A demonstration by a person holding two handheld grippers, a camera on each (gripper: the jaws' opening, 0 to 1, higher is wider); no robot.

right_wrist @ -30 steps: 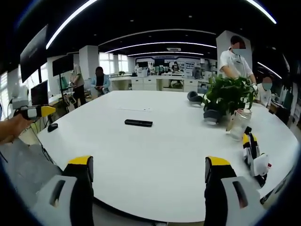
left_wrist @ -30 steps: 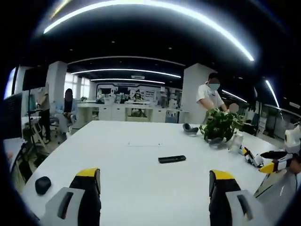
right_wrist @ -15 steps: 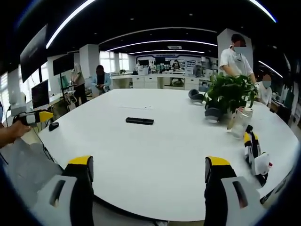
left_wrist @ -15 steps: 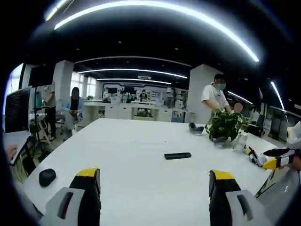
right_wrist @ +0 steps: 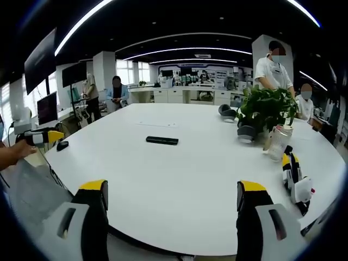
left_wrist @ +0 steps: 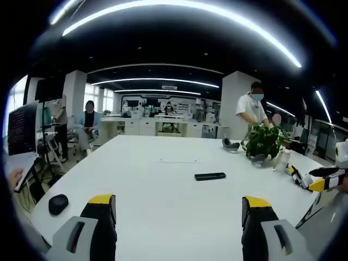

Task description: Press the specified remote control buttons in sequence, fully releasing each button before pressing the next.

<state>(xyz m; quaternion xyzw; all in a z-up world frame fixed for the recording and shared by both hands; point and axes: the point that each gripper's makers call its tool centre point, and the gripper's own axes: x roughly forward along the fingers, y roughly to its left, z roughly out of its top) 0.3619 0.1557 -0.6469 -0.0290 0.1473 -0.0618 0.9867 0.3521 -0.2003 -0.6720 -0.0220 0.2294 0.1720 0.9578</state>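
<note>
Since a second ago my left view has swung so the remote control (left_wrist: 210, 176) sits a little farther right; on the table it has not moved. It lies flat on the big white table (right_wrist: 179, 174), well ahead of both grippers, nothing between. My left gripper (left_wrist: 178, 204) and right gripper (right_wrist: 171, 190) stand wide open, holding nothing. Around it: an open-plan office, a potted plant (right_wrist: 266, 111) with a glass jar (right_wrist: 277, 142) beside it, a spare gripper (right_wrist: 293, 176) lying at the right edge, a black mouse (left_wrist: 57, 203), and a person in white (right_wrist: 273, 68) behind the plant.
</note>
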